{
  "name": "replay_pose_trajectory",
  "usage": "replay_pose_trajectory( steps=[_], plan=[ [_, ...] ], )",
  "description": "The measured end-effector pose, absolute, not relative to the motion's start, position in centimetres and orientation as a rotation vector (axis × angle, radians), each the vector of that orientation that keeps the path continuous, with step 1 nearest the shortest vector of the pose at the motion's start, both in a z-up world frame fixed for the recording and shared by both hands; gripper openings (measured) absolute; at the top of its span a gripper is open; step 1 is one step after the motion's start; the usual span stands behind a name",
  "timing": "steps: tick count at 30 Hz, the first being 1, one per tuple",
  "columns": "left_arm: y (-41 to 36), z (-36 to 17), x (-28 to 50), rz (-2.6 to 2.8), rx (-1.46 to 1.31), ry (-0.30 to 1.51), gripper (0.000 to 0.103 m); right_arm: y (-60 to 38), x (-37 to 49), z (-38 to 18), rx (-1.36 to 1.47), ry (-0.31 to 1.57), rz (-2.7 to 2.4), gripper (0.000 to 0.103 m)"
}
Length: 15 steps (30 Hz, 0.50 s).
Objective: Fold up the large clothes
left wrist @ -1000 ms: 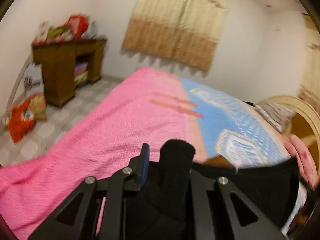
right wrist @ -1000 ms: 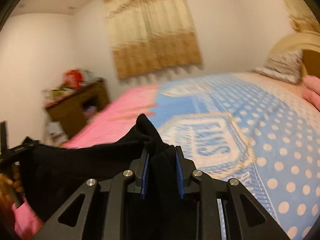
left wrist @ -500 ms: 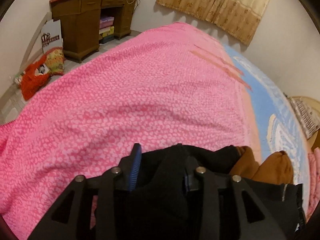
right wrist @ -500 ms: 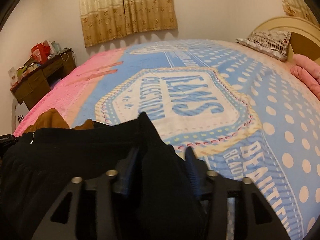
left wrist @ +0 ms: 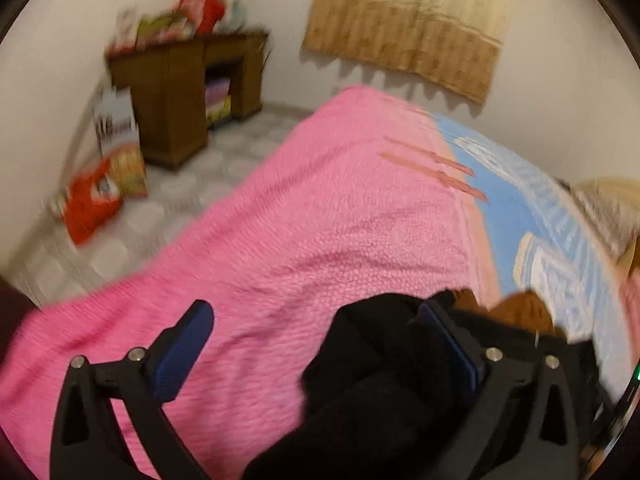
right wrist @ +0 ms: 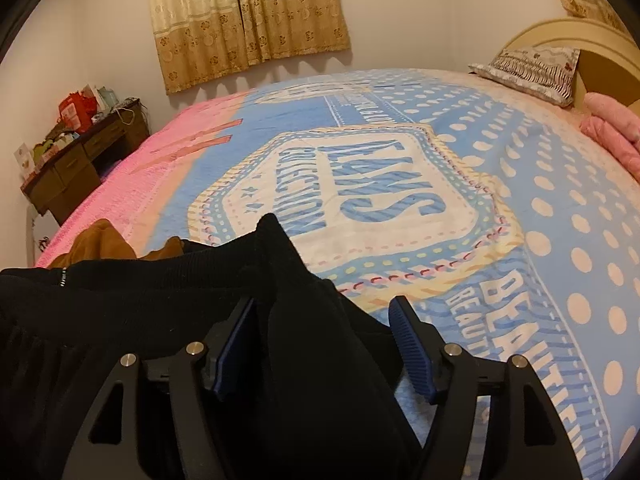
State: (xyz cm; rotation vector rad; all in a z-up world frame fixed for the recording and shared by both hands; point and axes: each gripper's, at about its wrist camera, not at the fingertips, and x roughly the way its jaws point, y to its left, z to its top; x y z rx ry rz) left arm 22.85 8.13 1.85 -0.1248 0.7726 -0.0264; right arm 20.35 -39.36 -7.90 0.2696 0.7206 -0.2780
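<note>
1. Left wrist view: the left gripper point(left wrist: 320, 344) has its jaws spread wide and they are opening. They have let go of the black garment point(left wrist: 368, 376).
2. A bunch of the black cloth sits between the jaws. It leans on the right blue pad point(left wrist: 452, 344). The left pad is well apart from it.
3. The garment lies on the pink blanket point(left wrist: 320, 220) on the bed. A brown piece of clothing point(left wrist: 524, 312) peeks out just behind it.
4. A wooden desk point(left wrist: 180, 92) with colourful things on top stands by the far wall. This view is blurry.
5. Right wrist view: the right gripper point(right wrist: 324, 320) has its jaws partly apart and they are opening. A fold of the black garment point(right wrist: 280, 280) stands up between them. It touches the left pad point(right wrist: 236, 340). The right pad is clear of it, so the cloth is let go.
6. The garment is spread low and to the left on the blue dotted blanket point(right wrist: 540, 200). A pillow point(right wrist: 532, 68) lies near the headboard.
</note>
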Motion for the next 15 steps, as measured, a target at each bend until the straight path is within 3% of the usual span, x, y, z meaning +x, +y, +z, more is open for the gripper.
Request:
replay_pose_trajectory(
  steps=[9, 15],
  plan=[
    [9.9, 4.6, 20.4, -0.01, -0.151, 0.662, 0.103, -40.0, 20.2, -8.4, 0.321, 0.759, -0.302, 0.079],
    [7.0, 1.1, 18.5, -0.082, -0.054, 0.729, 0.103, -40.2, 20.1, -8.5, 0.336, 0.755, -0.308, 0.081]
  ],
)
